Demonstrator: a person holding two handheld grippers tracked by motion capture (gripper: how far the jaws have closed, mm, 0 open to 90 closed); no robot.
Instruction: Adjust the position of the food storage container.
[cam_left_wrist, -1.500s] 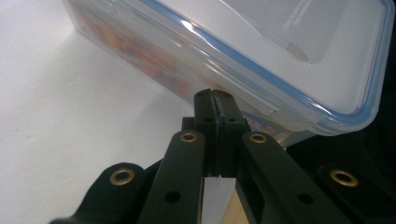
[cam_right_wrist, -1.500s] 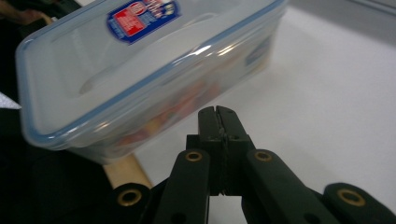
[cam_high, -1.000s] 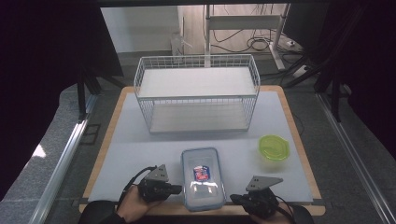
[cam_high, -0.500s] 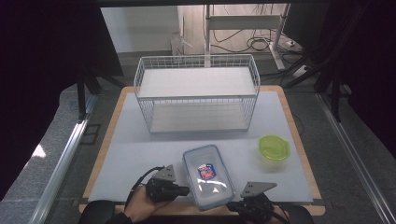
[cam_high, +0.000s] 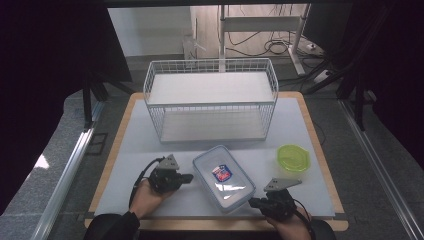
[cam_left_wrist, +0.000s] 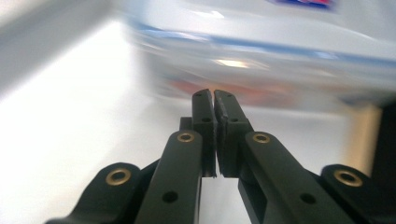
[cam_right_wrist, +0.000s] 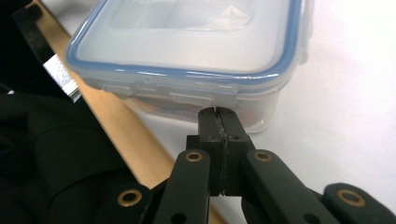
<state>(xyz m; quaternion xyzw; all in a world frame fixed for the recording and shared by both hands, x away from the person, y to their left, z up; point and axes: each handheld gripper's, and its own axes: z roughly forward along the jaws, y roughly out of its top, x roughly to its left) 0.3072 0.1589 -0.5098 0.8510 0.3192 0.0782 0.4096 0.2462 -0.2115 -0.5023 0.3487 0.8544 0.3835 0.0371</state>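
Turning counterclockwise since earlier: container (cam_high: 223, 178), pushed between closed left hand-held gripper (cam_high: 188, 177) and closed right hand-held gripper (cam_high: 251, 202).

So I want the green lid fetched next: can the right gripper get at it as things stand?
Probably yes: the green lid lies on bare table just ahead of the right gripper, nothing between; its jaws are closed and must open.

wire rack (cam_high: 210, 100) blocks rear, box (cam_high: 223, 177) center, green bowl (cam_high: 293, 158) right

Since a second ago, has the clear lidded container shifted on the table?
Yes. The clear lidded container has turned, its near end swinging right toward the right gripper, so it now lies askew to the wire basket, which has stayed put.
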